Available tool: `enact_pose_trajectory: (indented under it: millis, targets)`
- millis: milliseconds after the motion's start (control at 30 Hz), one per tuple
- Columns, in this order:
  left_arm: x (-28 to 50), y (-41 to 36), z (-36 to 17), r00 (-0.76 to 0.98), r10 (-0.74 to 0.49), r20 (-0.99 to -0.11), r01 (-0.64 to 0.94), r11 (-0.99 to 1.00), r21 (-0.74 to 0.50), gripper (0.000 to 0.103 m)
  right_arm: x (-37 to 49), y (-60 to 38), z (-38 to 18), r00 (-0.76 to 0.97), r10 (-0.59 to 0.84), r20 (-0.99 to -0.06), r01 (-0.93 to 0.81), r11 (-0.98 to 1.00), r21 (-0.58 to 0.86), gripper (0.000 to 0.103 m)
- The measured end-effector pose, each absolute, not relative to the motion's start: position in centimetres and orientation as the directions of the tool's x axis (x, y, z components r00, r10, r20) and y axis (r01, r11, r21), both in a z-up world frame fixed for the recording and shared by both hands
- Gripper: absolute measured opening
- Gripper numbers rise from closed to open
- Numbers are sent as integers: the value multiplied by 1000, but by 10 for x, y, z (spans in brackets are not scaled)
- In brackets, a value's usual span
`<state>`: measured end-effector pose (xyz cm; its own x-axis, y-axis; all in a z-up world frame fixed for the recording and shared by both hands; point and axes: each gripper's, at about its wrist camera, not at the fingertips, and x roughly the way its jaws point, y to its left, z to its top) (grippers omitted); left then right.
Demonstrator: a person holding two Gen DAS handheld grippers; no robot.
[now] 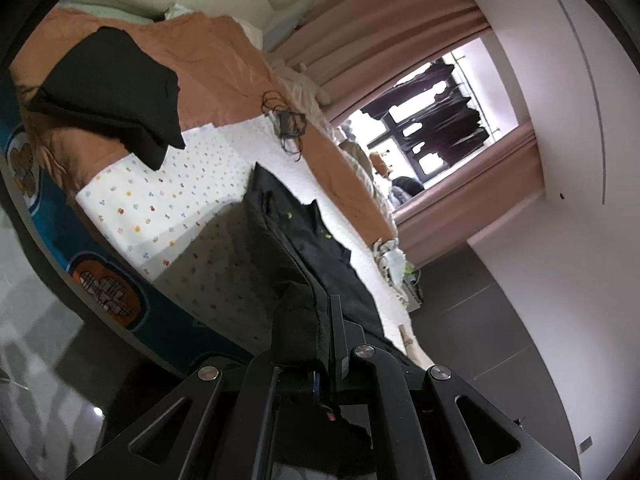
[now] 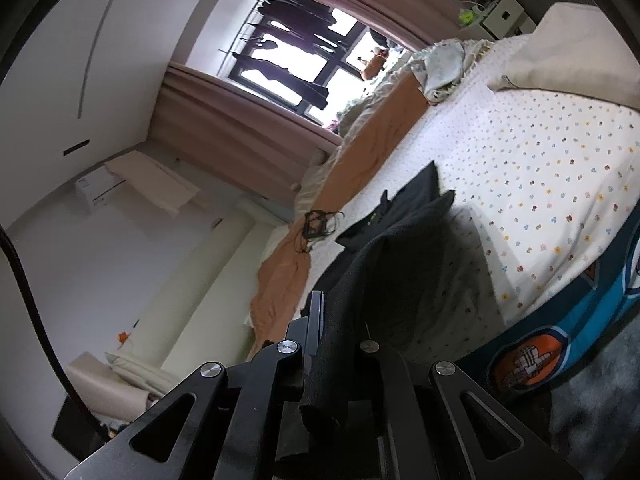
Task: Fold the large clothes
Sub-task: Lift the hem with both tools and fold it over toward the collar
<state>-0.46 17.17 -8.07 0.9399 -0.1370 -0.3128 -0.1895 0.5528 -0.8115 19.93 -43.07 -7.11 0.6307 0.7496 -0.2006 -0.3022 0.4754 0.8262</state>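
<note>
A large black garment [image 1: 308,240] stretches from my left gripper [image 1: 322,320] out over the spotted white bed sheet [image 1: 180,200]. The left jaws are shut on a bunched edge of it, lifted off the bed. In the right wrist view the same black garment [image 2: 384,248] rises from the bed sheet [image 2: 540,180] to my right gripper [image 2: 340,328], which is shut on another edge; cloth hangs down between the jaws. The far end of the garment still rests on the sheet. A second black garment [image 1: 112,88], folded, lies on the orange blanket [image 1: 224,64].
A tangled dark cable [image 1: 286,120] lies near the blanket's edge. The bed has a blue printed side [image 2: 560,344]. Pink curtains [image 1: 400,52] frame a window beyond the bed. A cream pillow [image 2: 560,56] rests at the sheet's far corner. Dark tiled floor [image 1: 480,320] runs beside the bed.
</note>
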Motion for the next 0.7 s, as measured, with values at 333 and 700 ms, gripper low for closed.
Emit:
enact_pose_trajectory:
  millis: [333,700]
  targets:
    - [-31,168,-53,961,-129,-243,-134,552,-823,1,176,-441,-46,630,762,-147,-360,455,815,4]
    - [3,180,-32,968,-132,-214,-107,557,-824,1,210,-436,-29,629,765,-140,-358,444,822,4]
